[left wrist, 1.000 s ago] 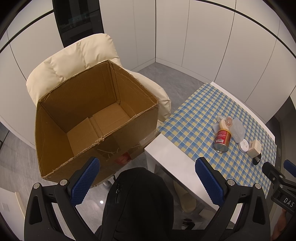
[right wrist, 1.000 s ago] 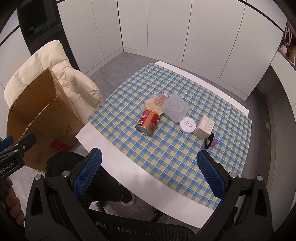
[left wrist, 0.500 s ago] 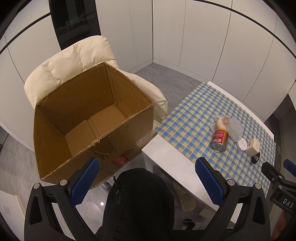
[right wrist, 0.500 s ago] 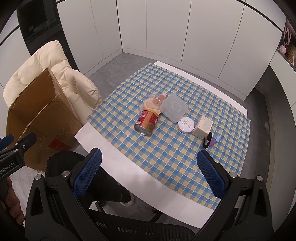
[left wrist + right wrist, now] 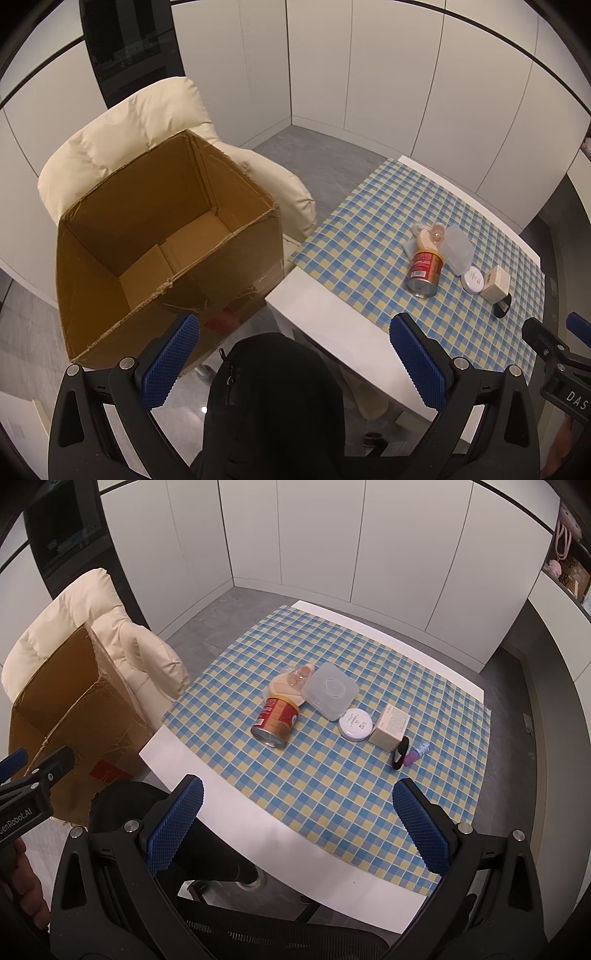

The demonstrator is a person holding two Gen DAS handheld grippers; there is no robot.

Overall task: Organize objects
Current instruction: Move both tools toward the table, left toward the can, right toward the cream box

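Observation:
An empty brown cardboard box (image 5: pixel 159 243) (image 5: pixel 74 716) rests on a cream armchair (image 5: pixel 122 140) left of the table. On the checked cloth (image 5: pixel 351 775) lie a red can (image 5: pixel 276 720) (image 5: pixel 424 271) on its side, a clear square container (image 5: pixel 330 691), a round white tin (image 5: pixel 355 724), a small beige carton (image 5: pixel 389 728), a black clip and purple tube (image 5: pixel 416 755), and a beige pouch (image 5: pixel 284 686). My left gripper (image 5: pixel 293 365) hangs open high above the floor between box and table. My right gripper (image 5: pixel 299 819) is open above the table's near edge, holding nothing.
White cabinet walls surround the room. A black office chair back (image 5: pixel 273 406) and the person's dark clothing sit below the grippers. The table's bare white edge (image 5: pixel 236 812) runs along the near side. A shelf with small items (image 5: pixel 569 565) is at the far right.
Both views have drawn back and risen slightly, so the box, table and objects look a little smaller and farther. Nothing on the table has moved; both grippers stay open.

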